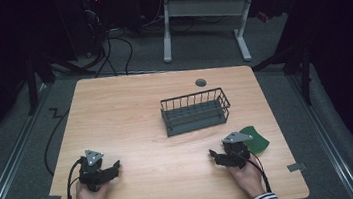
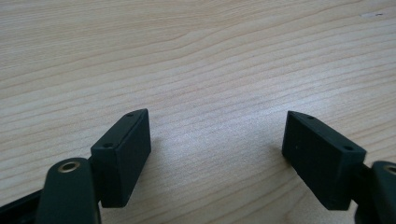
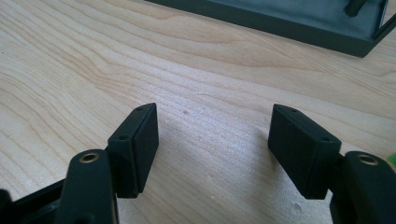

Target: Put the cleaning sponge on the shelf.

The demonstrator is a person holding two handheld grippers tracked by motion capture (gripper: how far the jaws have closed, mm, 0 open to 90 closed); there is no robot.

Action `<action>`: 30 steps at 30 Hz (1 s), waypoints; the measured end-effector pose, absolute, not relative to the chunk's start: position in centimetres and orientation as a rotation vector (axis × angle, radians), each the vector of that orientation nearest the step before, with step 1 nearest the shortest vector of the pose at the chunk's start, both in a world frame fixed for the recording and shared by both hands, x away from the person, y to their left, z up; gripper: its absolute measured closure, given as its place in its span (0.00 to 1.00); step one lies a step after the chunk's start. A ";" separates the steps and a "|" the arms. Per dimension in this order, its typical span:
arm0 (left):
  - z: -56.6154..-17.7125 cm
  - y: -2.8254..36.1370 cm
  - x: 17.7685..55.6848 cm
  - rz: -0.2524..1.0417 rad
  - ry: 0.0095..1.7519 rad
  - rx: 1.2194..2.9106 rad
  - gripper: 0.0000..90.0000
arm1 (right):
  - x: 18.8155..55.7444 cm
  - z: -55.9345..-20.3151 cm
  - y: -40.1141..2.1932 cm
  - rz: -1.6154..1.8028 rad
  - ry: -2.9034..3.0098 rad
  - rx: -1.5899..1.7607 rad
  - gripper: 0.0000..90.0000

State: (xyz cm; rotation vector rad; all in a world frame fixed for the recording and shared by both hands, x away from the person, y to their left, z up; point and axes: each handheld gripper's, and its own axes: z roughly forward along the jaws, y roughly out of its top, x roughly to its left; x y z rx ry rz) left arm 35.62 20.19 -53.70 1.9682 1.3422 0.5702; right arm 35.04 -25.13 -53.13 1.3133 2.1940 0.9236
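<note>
A dark wire basket point(image 1: 195, 111) stands on the wooden table point(image 1: 130, 110), right of centre; its base edge point(image 3: 280, 21) crosses the top of the right gripper view. A flat green object point(image 1: 255, 139) lies near the table's right edge. My right gripper point(image 1: 213, 154) rests just left of it, held in a hand, open point(image 3: 212, 128) over bare wood. My left gripper point(image 1: 116, 165) sits near the front left, held in the other hand, its jaws also open point(image 2: 217, 135) with nothing between them.
A round grommet hole point(image 1: 200, 82) sits near the table's far edge. Beyond the table a white desk frame point(image 1: 203, 21) and cables point(image 1: 118, 50) are on the floor. Bare wood lies between the two grippers.
</note>
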 end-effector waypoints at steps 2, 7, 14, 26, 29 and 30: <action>-53.7 20.2 35.6 0.567 1.339 1.971 0.27 | 35.0 -53.1 -25.1 0.923 2.196 1.311 0.37; -53.7 19.9 35.8 0.546 1.307 2.004 0.17 | 35.1 -52.9 -25.0 0.891 2.203 1.343 0.37; -53.7 19.8 35.7 0.545 1.313 1.999 0.19 | 35.5 -52.4 -25.3 0.893 2.228 1.397 0.40; -52.2 18.4 35.8 0.437 1.258 1.984 0.29 | 34.8 -48.7 -27.8 1.060 2.143 1.429 0.41; -51.7 18.0 35.9 0.420 1.239 1.975 0.28 | 34.8 -48.4 -28.4 1.072 2.136 1.431 0.41; -51.7 18.0 35.9 0.420 1.239 1.975 0.29 | 34.9 -48.2 -28.6 1.075 2.133 1.431 0.42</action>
